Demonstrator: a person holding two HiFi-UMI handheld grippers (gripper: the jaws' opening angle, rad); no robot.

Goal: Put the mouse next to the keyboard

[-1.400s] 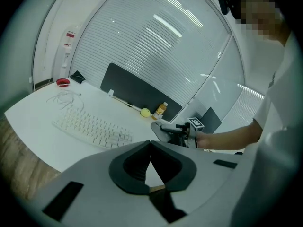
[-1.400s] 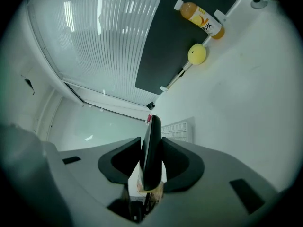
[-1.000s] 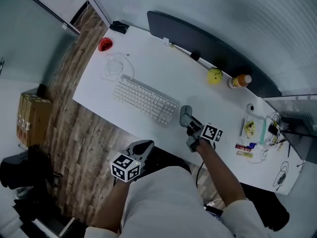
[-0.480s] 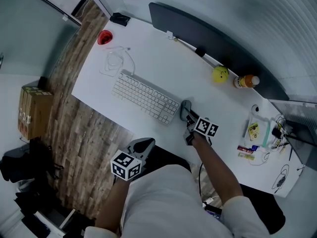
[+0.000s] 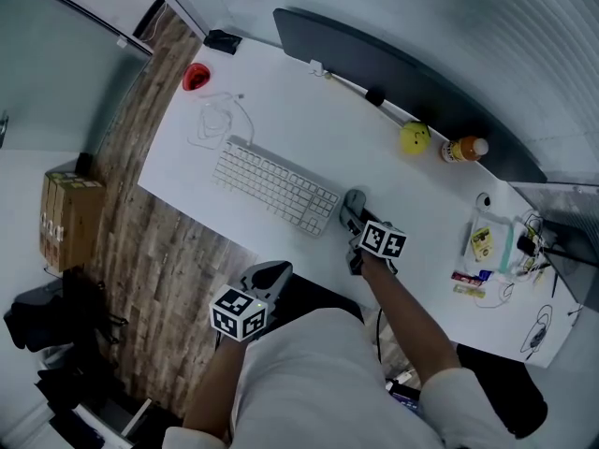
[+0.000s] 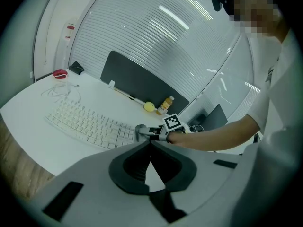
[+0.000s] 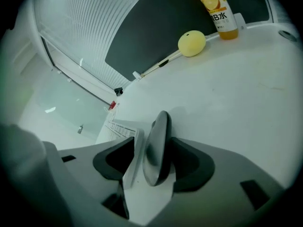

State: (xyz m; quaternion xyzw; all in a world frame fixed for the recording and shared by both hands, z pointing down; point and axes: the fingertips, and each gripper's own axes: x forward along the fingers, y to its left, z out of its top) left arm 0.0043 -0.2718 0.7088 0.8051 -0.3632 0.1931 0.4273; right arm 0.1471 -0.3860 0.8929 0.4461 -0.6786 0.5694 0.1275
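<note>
The mouse (image 5: pixel 354 202) is down on the white desk (image 5: pixel 309 120), just beside the right-hand end of the keyboard (image 5: pixel 274 189). From that end it lies at about 3 o'clock, with a sliver of desk showing between the two.

The right gripper (image 5: pixel 355 221) comes in at the mouse from roughly 5 o'clock, angled down toward the desktop, and its two jaws stand on either side of the mouse's body. Those jaws have just been opening. In the right gripper view there is a clear gap between one jaw and the mouse, wide enough for the keyboard's edge to show through it. The other jaw sits close against the mouse's opposite flank, though I can't say whether it actually touches. Either way the mouse is bracketed, not squeezed.

The left gripper (image 6: pixel 150 144) is held off the near edge of the desk, at about 7 o'clock from the mouse and well apart from it, in front of the person's body. Its jaw tips meet, with nothing caught between them.

Further back, at about 1 o'clock from the mouse, a yellow ball (image 5: pixel 410 137) and a bottle (image 5: pixel 461 150) of orange drink stand side by side against the dark panel (image 5: pixel 374 59) along the desk's far edge.
</note>
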